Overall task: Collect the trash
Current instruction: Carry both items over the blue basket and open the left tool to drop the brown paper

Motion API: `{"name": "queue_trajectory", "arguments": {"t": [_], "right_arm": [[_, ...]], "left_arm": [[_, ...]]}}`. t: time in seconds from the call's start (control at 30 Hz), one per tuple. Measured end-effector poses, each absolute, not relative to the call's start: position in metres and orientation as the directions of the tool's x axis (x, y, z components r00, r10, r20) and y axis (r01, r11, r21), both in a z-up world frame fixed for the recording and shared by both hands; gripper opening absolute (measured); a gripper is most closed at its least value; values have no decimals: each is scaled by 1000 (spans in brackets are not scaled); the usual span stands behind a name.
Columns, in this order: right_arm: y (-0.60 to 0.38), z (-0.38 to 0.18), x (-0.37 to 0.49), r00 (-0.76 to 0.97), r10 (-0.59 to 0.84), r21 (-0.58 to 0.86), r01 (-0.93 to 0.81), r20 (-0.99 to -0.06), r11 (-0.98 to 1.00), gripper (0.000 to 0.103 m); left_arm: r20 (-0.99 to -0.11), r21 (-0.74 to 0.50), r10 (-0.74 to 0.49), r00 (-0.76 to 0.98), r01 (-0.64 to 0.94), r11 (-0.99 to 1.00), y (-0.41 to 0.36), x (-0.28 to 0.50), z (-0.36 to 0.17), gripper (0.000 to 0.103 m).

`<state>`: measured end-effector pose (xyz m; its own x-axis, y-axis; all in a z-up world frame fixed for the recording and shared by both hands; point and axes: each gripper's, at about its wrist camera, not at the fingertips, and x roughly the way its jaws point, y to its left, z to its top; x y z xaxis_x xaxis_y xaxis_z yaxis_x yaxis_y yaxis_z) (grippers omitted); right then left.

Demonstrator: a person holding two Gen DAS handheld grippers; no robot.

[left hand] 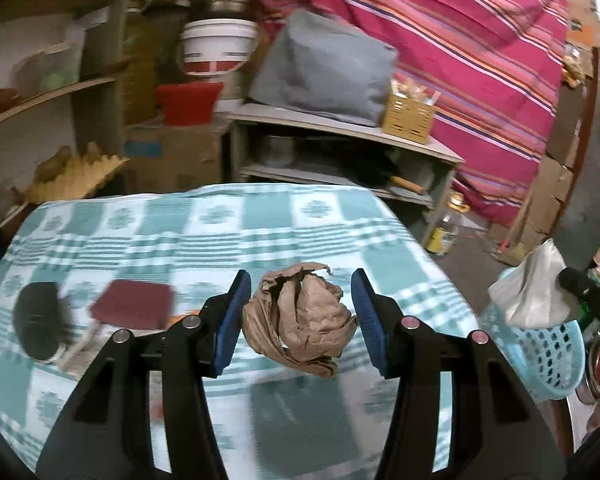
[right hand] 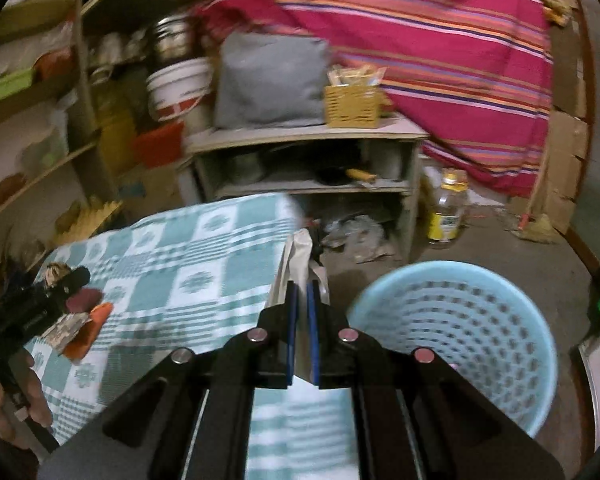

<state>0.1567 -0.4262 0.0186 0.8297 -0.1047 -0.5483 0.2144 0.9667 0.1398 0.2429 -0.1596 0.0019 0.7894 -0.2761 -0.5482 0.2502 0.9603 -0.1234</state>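
While the left tool (left hand: 300,320) seemingly grips crumpled paper (left hand: 300,320), the right tool (right hand: 303,332) clamps wrapper (right hand: 300,264).

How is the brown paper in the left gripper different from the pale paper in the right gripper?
The brown paper is crumpled into a round ball; the pale paper is flatter and folded, sticking out forward past the fingertips.
The left gripper holds its jaws wide around the ball; the right gripper is nearly closed, pinching the thin sheet.
In the left wrist view the ball hangs over the checked tablecloth; the sheet hangs beside the blue basket.
Both are lifted.
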Motion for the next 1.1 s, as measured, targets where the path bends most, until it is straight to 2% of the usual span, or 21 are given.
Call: {"name": "queue_trajectory", "arguments": {"t": [0.33, 0.67, 0.97, 1.1], "right_arm": [[-519, 10, 100, 810, -225, 179, 372, -542, 911, 6], [-556, -1, 84, 786, -254, 205, 431, -563, 879, 6], [-567, -7, 84, 784, -256, 222, 444, -565, 868, 6], [-569, -10, 84, 779, -266, 217, 454, -568, 864, 6]], "left_arm": [[-556, -120, -388, 735, 391, 913, -262, 225, -3, 51], [-557, -131, -489, 671, 511, 850, -357, 208, -11, 51], [-568, -77, -507, 648, 571, 817, -408, 198, -21, 52], [-577, -85, -500, 645, 562, 823, -414, 203, -23, 57]]}}
